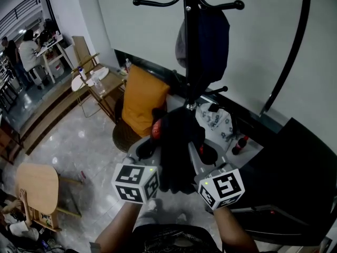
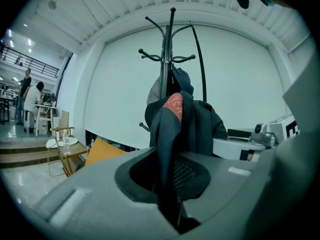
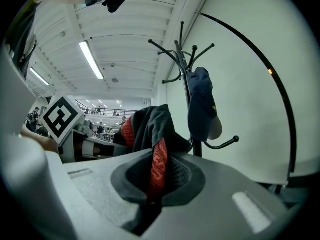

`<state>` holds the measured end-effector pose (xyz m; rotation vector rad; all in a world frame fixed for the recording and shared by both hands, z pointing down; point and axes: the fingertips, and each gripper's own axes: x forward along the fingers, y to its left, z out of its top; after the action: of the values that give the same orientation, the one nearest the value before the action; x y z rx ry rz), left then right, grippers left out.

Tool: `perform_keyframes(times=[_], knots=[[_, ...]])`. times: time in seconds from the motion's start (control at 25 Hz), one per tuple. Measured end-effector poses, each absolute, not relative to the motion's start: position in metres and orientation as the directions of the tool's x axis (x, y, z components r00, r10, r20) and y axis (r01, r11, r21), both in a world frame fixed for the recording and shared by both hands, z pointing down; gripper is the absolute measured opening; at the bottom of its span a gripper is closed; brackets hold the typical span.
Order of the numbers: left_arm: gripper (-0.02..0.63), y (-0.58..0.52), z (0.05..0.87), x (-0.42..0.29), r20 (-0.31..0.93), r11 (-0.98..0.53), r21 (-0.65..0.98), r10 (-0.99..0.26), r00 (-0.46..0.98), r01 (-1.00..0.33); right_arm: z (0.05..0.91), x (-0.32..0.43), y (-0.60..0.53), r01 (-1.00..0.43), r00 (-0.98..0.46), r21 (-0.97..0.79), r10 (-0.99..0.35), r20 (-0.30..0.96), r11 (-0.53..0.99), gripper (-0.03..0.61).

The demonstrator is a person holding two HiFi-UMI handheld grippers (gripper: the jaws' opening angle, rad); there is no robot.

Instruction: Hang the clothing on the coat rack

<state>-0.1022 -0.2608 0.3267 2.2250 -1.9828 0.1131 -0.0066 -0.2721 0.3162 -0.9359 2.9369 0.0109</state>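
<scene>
Left gripper (image 1: 146, 151) clamping the black garment (image 1: 176, 152) by its dark fabric, right gripper (image 1: 206, 153) pinching its red band (image 3: 159, 166), both holding it bunched just before the coat rack (image 1: 190, 46), navy cap (image 1: 213, 36) hanging there.

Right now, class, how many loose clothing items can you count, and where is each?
2. A dark garment is clamped by the left gripper and the right gripper; a navy item, perhaps a cap, hangs on the coat rack. Folds may hide more.
</scene>
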Motion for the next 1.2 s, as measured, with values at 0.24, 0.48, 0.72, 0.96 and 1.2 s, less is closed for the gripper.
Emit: perform_keyframes(times=[0.24, 0.48, 0.72, 0.96, 1.2], knots=[[0.032, -0.279, 0.331, -0.109, 0.163, -0.160, 0.080, -0.972, 0.172, -0.984, 0.320, -0.013, -0.286, -0.619, -0.784, -0.007, -0.619, -0.042, 0.785, 0.015], [0.032, -0.301, 0.336, -0.116, 0.165, -0.230, 0.099, -0.956, 0.244, -0.968, 0.323, -0.023, -0.299, -0.673, -0.740, 0.001, -0.673, -0.026, 0.740, 0.015], [0.031, -0.321, 0.336, -0.123, 0.167, -0.295, 0.115, -0.936, 0.311, -0.949, 0.322, -0.031, -0.311, -0.721, -0.693, 0.001, -0.721, -0.015, 0.693, 0.015], [0.032, -0.335, 0.342, -0.126, 0.172, -0.343, 0.127, -0.916, 0.361, -0.931, 0.329, -0.037, -0.319, -0.757, -0.653, -0.001, -0.757, 0.003, 0.653, 0.015], [0.032, -0.343, 0.345, -0.129, 0.176, -0.377, 0.131, -0.901, 0.396, -0.917, 0.334, -0.043, -0.325, -0.782, -0.623, -0.009, -0.782, 0.014, 0.623, 0.015]])
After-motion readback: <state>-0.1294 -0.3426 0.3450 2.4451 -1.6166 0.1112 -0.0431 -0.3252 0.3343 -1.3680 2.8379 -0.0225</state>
